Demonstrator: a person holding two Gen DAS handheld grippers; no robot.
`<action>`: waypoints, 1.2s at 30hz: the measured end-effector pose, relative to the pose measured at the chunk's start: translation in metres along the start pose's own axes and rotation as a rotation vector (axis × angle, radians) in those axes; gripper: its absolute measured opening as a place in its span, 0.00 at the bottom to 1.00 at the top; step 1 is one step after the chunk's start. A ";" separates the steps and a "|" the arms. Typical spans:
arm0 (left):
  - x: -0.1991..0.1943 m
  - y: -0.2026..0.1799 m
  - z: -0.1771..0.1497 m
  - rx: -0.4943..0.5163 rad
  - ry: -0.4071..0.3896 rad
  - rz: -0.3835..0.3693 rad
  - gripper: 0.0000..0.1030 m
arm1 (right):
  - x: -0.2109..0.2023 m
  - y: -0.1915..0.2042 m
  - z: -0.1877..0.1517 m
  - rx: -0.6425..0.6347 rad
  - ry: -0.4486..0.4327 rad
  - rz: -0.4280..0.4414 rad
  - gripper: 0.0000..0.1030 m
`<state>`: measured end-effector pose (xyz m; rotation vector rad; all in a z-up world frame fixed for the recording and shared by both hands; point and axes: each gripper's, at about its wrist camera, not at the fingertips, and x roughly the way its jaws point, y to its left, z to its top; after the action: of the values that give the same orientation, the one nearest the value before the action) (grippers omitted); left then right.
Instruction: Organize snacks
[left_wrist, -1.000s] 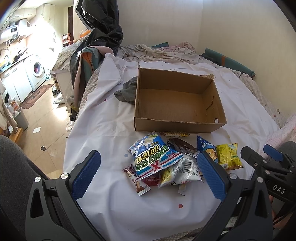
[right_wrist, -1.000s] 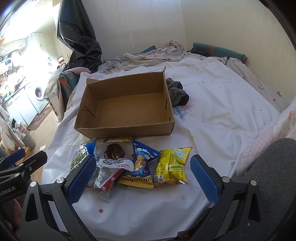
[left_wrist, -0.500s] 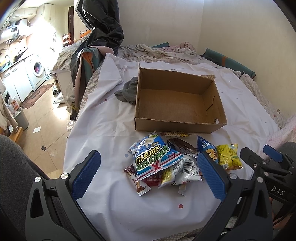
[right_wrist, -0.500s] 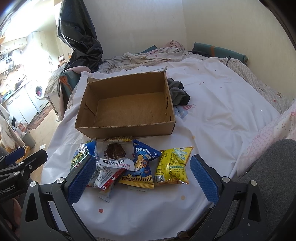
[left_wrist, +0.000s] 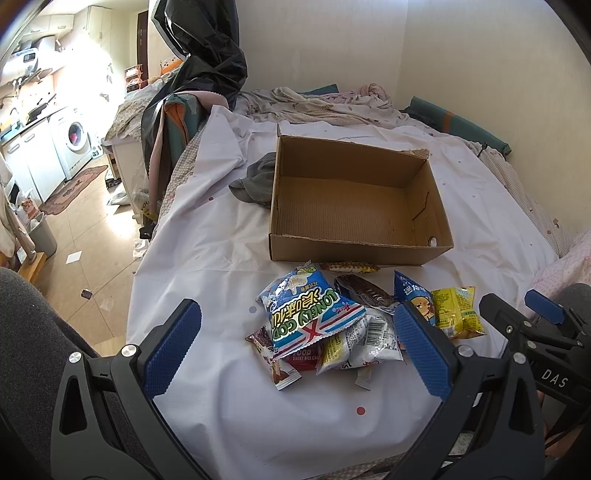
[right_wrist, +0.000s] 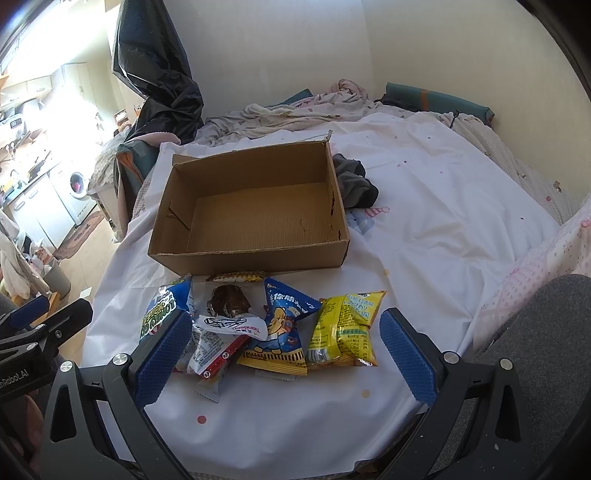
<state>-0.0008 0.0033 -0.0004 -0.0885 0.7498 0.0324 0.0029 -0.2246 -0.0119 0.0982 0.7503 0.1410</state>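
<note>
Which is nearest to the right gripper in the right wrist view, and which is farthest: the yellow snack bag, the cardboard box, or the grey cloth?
Right gripper, nearest first:
1. Yellow snack bag, between the fingers, toward the right one.
2. Cardboard box, beyond the snacks, empty.
3. Grey cloth, behind the box's far right corner.

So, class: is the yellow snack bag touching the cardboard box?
Apart. The right wrist view shows bare white sheet between the yellow snack bag and the cardboard box.
</note>
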 end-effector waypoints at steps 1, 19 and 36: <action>0.000 0.000 0.000 0.000 0.000 -0.001 1.00 | 0.000 0.000 0.000 0.001 0.000 0.000 1.00; 0.020 0.022 0.032 -0.088 0.074 0.053 1.00 | 0.038 -0.075 0.065 0.192 0.205 0.040 1.00; 0.112 0.061 0.048 -0.284 0.379 0.086 1.00 | 0.167 -0.099 0.003 0.304 0.744 0.077 0.56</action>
<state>0.1103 0.0685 -0.0464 -0.3397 1.1245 0.2092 0.1349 -0.2950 -0.1361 0.3774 1.5095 0.1360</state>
